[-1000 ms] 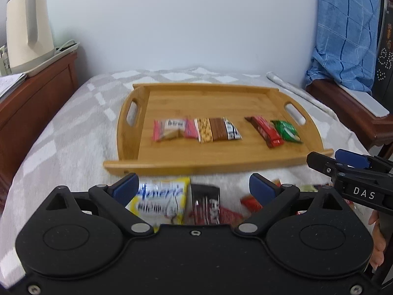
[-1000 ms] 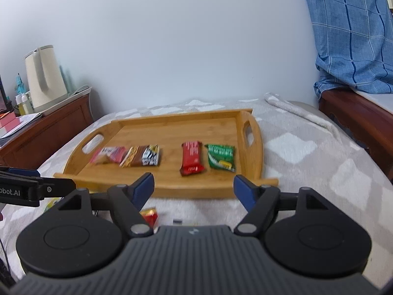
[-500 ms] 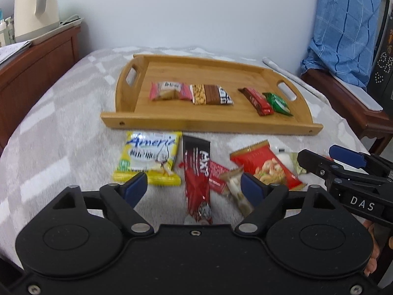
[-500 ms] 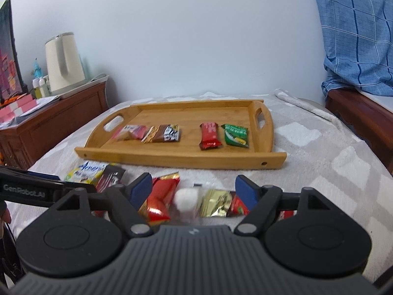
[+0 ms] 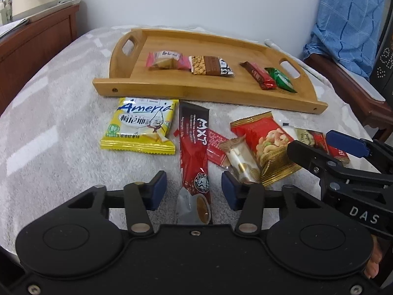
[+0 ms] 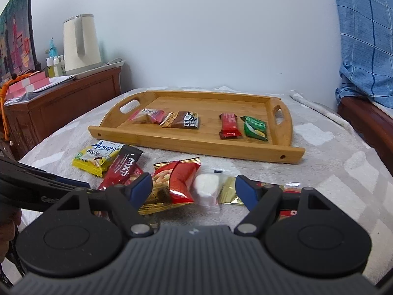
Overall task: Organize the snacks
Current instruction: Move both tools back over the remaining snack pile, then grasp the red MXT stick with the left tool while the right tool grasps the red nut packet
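- Clearly, the wooden tray sits toward the bed's far edge, four bars lined up inside, presumably sorted.
- Loose snacks crowd the near edge, awaiting sorting.
- Left gripper, jaws spread, straddles the coffee stick.
- Right gripper, released, holds nothing.

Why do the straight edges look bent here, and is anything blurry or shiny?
Left wrist view: the fisheye lens bows the wooden tray rim; the blue cloth near the edge is soft; light glints off the yellow packet. Right wrist view: the wall line curves at the corners, and the kettle looks slightly soft.
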